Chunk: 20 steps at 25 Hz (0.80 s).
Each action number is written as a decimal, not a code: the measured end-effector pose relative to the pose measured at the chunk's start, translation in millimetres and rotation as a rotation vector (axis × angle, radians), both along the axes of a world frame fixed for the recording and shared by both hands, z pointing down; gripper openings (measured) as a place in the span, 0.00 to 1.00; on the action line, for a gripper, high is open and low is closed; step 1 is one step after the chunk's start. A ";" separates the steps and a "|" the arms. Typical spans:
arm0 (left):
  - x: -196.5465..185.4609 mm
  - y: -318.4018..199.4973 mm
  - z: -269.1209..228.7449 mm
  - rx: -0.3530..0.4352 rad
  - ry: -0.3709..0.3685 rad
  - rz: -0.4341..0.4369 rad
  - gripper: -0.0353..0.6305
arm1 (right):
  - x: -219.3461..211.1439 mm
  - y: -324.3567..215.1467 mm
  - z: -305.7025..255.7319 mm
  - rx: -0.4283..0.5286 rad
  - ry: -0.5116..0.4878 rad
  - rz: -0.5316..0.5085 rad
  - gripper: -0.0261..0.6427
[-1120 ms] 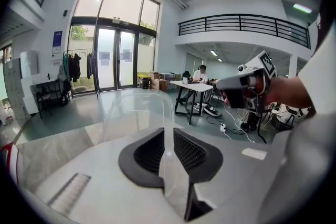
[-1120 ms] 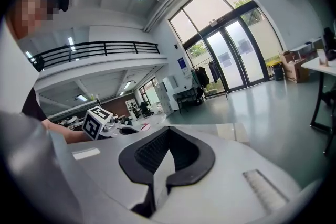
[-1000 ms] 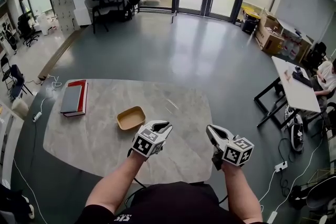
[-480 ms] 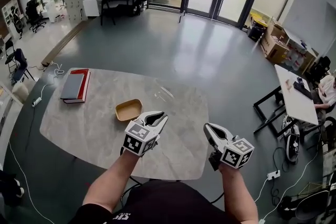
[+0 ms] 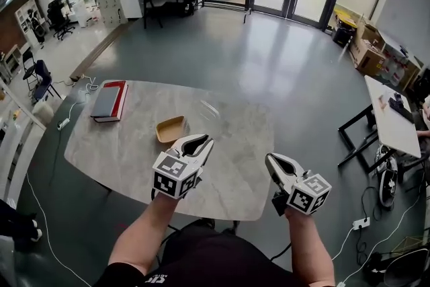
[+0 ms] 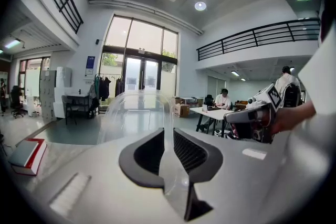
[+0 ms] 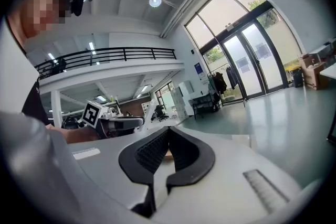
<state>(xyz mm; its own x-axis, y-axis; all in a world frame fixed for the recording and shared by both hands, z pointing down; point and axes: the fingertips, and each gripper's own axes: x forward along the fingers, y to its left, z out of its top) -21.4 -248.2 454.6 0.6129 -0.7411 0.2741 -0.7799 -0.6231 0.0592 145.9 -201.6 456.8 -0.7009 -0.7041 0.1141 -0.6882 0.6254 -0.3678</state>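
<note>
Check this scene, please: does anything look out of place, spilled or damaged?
Nothing looks spilled or damaged. The one odd thing is a clear plastic sheet pinched between the jaws of the left gripper, arching up and almost invisible. The book and tan tray lie flat on the table.

My left tongs (image 5: 200,140) and right tongs (image 5: 271,159) were white, black inside the jaws, each with a black-and-white marker cube (image 5: 173,175); my shirt (image 5: 201,260) was black.
</note>
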 end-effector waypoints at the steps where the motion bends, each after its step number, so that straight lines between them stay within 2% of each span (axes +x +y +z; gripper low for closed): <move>1: -2.0 4.0 -0.8 0.000 0.001 -0.009 0.14 | -0.7 1.6 2.6 -0.005 -0.005 -0.003 0.06; 5: -17.2 16.3 -5.2 0.015 -0.015 -0.039 0.14 | -13.1 10.3 10.0 -0.025 -0.011 -0.025 0.06; 8: -25.9 14.5 -6.3 0.014 0.010 -0.057 0.14 | -21.3 14.5 11.5 -0.031 -0.006 -0.031 0.06; 13: -35.1 5.3 -10.6 0.045 0.034 -0.040 0.14 | -36.5 6.0 7.0 -0.014 0.010 -0.023 0.06; 20: -106.1 -14.1 -4.8 0.041 -0.002 -0.009 0.14 | -109.2 -25.6 8.7 -0.012 -0.006 0.001 0.06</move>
<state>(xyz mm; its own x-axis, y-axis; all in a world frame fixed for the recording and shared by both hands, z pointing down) -127.5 -262.3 449.8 0.6059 -0.7570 0.2447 -0.7854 -0.6182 0.0323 36.7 -227.2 465.5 -0.7005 -0.7037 0.1189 -0.6870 0.6197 -0.3794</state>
